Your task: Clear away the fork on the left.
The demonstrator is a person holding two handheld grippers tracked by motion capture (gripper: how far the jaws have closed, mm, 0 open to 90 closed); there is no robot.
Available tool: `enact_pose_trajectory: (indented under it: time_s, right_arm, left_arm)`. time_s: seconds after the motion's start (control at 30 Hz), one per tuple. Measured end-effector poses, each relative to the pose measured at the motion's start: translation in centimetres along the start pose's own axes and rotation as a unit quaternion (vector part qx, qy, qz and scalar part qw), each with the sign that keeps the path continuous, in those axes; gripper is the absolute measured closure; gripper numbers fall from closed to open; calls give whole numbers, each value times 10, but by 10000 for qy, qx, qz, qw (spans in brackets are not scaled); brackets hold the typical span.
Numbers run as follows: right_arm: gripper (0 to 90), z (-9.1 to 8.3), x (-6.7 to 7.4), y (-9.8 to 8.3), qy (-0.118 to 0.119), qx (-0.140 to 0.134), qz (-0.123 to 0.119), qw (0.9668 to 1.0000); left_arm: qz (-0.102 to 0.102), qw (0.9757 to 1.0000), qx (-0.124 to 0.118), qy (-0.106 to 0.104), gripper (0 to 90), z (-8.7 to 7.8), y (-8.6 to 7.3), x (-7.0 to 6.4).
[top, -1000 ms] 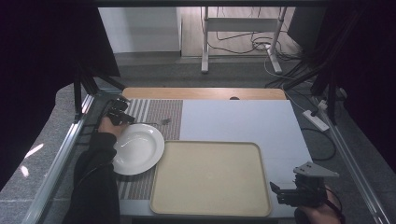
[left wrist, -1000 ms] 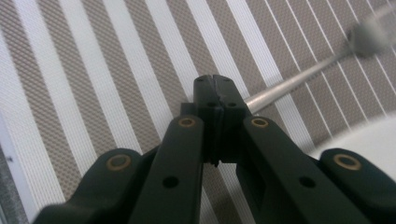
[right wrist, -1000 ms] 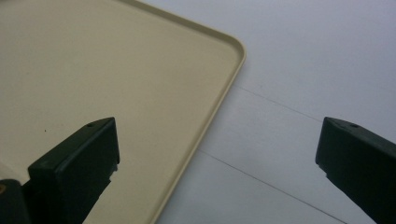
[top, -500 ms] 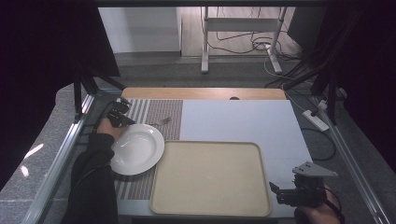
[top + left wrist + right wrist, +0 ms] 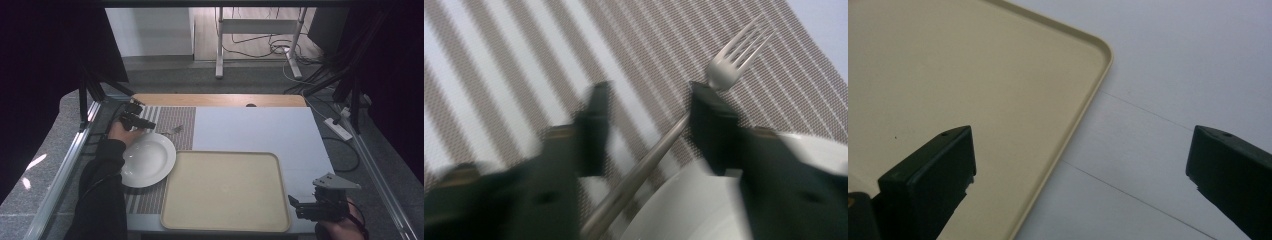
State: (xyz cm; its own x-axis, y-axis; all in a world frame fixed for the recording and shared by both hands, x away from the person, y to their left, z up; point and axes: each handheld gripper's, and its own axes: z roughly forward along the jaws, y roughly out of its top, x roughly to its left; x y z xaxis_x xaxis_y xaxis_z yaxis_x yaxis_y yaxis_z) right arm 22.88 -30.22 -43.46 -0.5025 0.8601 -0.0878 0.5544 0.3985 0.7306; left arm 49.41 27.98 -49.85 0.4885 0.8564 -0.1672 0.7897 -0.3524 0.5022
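A silver fork (image 5: 664,145) lies on the striped placemat (image 5: 524,60), its tines (image 5: 734,60) pointing away and its handle running beside the white plate (image 5: 694,210). My left gripper (image 5: 649,100) has just been opening. Its blurred jaws stand apart with the fork handle between them, close to the right-hand jaw. In the high view the left gripper (image 5: 142,122) is at the plate's (image 5: 147,159) far rim, just left of the fork (image 5: 172,131). My right gripper (image 5: 1083,150) is wide open with nothing in it, over the right edge of the beige tray (image 5: 973,75).
The beige tray (image 5: 225,190) lies at the front middle of the white table top (image 5: 260,127), right of the plate. The right gripper (image 5: 300,206) hovers by the tray's near right corner. Metal rails run along both sides of the table.
The left hand has barely shifted at the plate's far rim, and the fork lies in the same spot. The right gripper has kept still.
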Motion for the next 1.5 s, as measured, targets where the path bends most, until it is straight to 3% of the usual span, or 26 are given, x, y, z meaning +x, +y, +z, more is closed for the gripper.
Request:
enact_pose_trajectory:
  time_s: [0.03,0.07,0.1,0.13,0.2,0.23,0.3,0.33,0.43,0.47,0.5,0.53,0.63,0.67,0.73,0.9,1.1,1.3,1.5]
  right_arm:
    - [3,0,0,0,0,0,-2,10000]
    - [3,0,0,0,-3,9,-9,10000]
    - [3,0,0,0,-3,11,-10,10000]
    - [3,0,0,0,-3,15,-11,10000]
    - [3,0,0,0,-3,17,-13,10000]
    - [3,0,0,0,0,13,-10,10000]
    - [3,0,0,0,8,10,-8,10000]
    - [3,0,0,0,8,10,-8,10000]
    - [3,0,0,0,11,10,-5,10000]
    - [3,0,0,0,11,10,-5,10000]
    - [3,0,0,0,11,11,-5,10000]
    - [3,0,0,0,12,15,-7,10000]
    - [3,0,0,0,10,17,-8,10000]
    - [3,0,0,0,9,18,-11,10000]
    - [3,0,0,0,8,18,-11,10000]
    - [3,0,0,0,6,22,-13,10000]
    - [3,0,0,0,5,42,-21,10000]
    - [3,0,0,0,5,23,-20,10000]
    - [3,0,0,0,12,6,-13,10000]
  left_arm:
    - [53,10000,20,-9,330,3,2,-2]
    - [70,9999,103,-27,162,9,5,-5]
    - [70,9999,103,-27,81,9,5,-5]
    - [144,9996,186,-162,14,15,7,-8]
    - [163,9995,254,-99,5,18,8,-9]
    - [203,9988,451,16,8,25,10,-10]
    - [244,9980,564,119,14,31,10,-10]
    - [244,9980,564,119,24,31,10,-10]
    - [239,9970,636,382,106,34,10,-7]
    - [239,9970,636,382,161,34,10,-7]
    - [258,9969,641,385,161,35,10,-6]
    - [232,9977,596,241,220,35,9,-4]
    - [398,9968,586,359,278,33,7,-3]
    - [515,9962,577,412,342,32,5,-3]
    - [550,9968,469,338,468,29,1,2]
    - [631,9966,461,266,751,22,-5,10]
    - [628,9966,511,174,842,17,-11,17]
    - [342,9981,436,282,842,8,-15,27]
    - [29,9985,273,471,842,-20,-28,44]
